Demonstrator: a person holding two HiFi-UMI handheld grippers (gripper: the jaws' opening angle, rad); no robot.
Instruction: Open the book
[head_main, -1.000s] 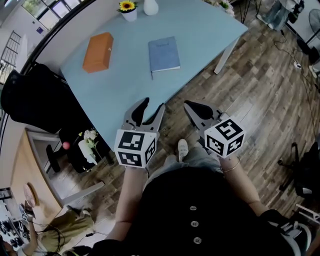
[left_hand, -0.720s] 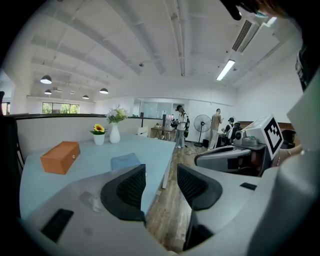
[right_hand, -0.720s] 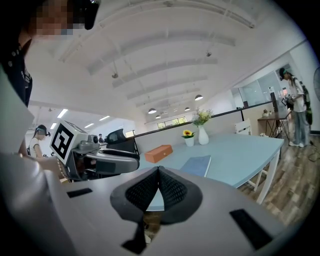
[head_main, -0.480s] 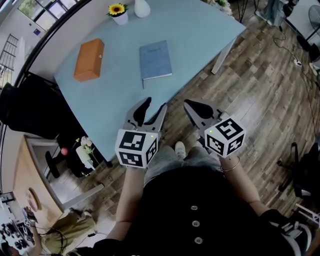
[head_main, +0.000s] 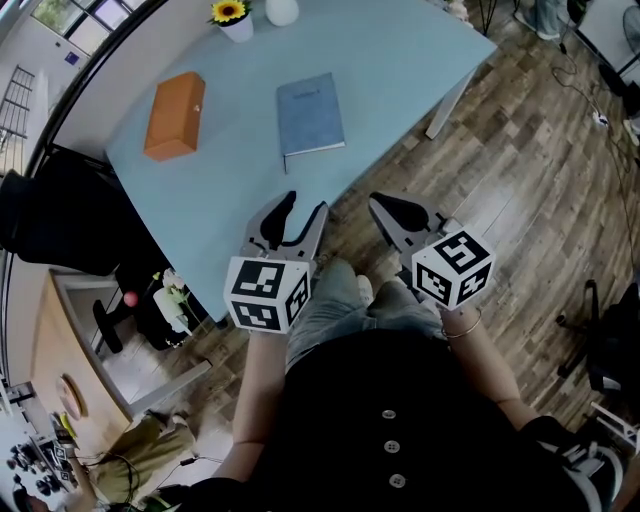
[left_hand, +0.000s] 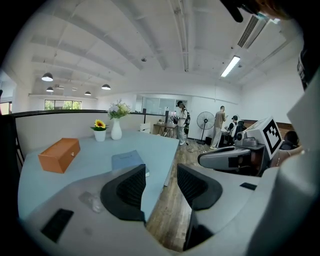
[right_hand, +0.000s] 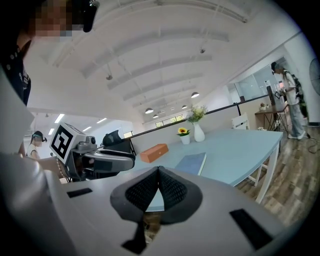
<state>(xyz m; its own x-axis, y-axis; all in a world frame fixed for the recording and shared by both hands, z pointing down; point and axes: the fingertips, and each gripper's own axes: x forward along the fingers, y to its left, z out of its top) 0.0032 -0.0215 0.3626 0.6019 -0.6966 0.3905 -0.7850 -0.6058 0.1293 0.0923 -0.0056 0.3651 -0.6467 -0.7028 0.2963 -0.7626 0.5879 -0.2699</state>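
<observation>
Fingers: left gripper (head_main: 305, 206) parted, empty; right gripper (head_main: 378, 204) pressed together, empty. Book (head_main: 310, 112) closed on tabletop (head_main: 400, 60), well apart. Likely approach step; next, reach its cover edge.

The table (head_main: 400, 60) looks smooth and matt, the floor (head_main: 540, 150) grained wood planks, the book (head_main: 311, 113) cover matt.

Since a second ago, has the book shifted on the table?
No. The book still lies closed, at the same spacing from the orange box and the table edge; only the head view itself shifted.
</observation>
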